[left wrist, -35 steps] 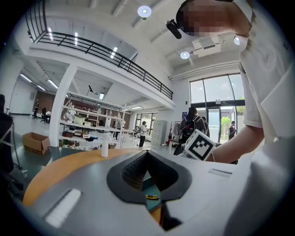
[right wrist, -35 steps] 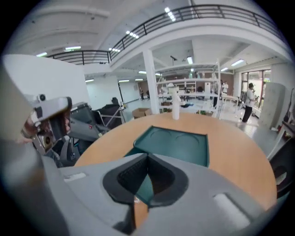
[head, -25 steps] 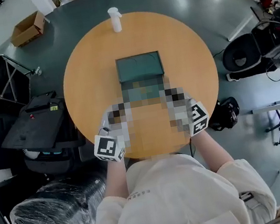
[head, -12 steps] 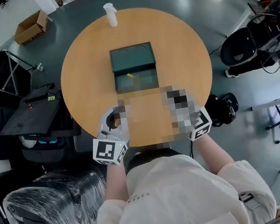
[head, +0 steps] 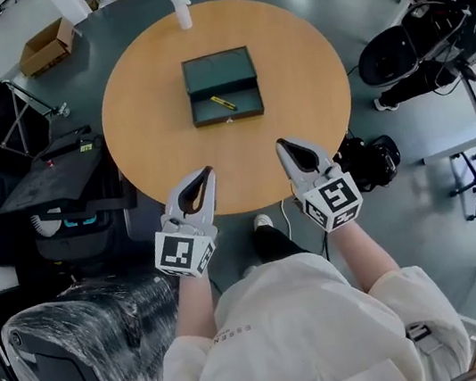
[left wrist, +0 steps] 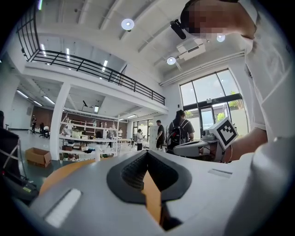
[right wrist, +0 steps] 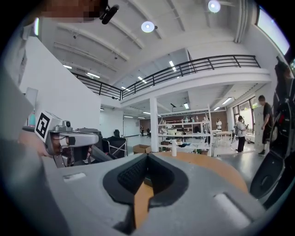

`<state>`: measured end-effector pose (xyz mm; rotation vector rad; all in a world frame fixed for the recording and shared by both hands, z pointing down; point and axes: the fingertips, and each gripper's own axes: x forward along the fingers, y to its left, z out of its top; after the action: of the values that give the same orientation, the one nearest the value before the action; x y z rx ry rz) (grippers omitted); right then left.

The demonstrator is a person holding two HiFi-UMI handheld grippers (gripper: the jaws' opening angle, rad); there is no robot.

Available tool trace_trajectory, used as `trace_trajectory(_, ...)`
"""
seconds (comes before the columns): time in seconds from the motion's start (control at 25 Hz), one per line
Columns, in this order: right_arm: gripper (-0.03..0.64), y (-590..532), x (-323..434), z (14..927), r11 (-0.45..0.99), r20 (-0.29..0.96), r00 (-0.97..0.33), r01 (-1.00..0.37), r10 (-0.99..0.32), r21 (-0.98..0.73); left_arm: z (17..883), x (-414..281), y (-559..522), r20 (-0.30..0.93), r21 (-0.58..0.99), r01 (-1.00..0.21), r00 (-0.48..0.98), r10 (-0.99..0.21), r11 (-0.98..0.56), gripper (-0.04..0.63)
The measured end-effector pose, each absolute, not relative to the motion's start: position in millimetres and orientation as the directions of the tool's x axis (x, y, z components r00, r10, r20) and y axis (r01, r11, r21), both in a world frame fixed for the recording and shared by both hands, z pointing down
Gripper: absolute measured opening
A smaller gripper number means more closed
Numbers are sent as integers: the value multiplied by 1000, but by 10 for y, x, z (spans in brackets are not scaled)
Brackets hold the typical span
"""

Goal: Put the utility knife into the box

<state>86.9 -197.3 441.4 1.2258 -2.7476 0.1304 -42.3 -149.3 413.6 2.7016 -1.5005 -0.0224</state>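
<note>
A dark green box (head: pixel 222 86) lies open on the round wooden table (head: pixel 146 128), its lid folded back. Inside its near half lies the yellow utility knife (head: pixel 222 103). Both grippers hover at the table's near edge, well short of the box. My left gripper (head: pixel 209 171) is shut and holds nothing. My right gripper (head: pixel 279 144) is shut and empty too. In the left gripper view the closed jaws (left wrist: pixel 147 154) point level over the table, and the right gripper (left wrist: pixel 216 138) shows beside them. In the right gripper view the jaws (right wrist: pixel 147 156) meet at the tips.
A white bottle (head: pixel 181 10) stands at the table's far edge. Black cases and a stand (head: pixel 47 185) sit left of the table, a plastic-wrapped chair (head: pixel 79 374) at lower left, office chairs (head: pixel 397 59) to the right, a cardboard box (head: pixel 47 47) on the floor. People stand in the distance (left wrist: pixel 177 131).
The view has tilted so the table and box sit farther away. Both grippers have drawn back to the near edge. The knife in the box now shows plainly.
</note>
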Motion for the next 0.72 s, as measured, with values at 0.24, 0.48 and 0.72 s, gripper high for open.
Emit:
trace_trajectory(0.24, -8, -1162, 787, 4391, 648, 158, -642, -762, -751, -15, 4087, -481, -751, -8, 50, -828, 559, -829, -559, 15)
trace_trajectory(0.48, -8, -516, 778, 4427, 621, 176, -613, -784, -770, -14, 4173, -503, -152, -5, 73, -810, 584, -812, -582, 15)
trace_trajectory(0.72, -8, -182, 803, 4423, 611, 187, -603, -792, -776, -17, 4144, -462, 163, -12, 72, -802, 594, -804, -593, 15)
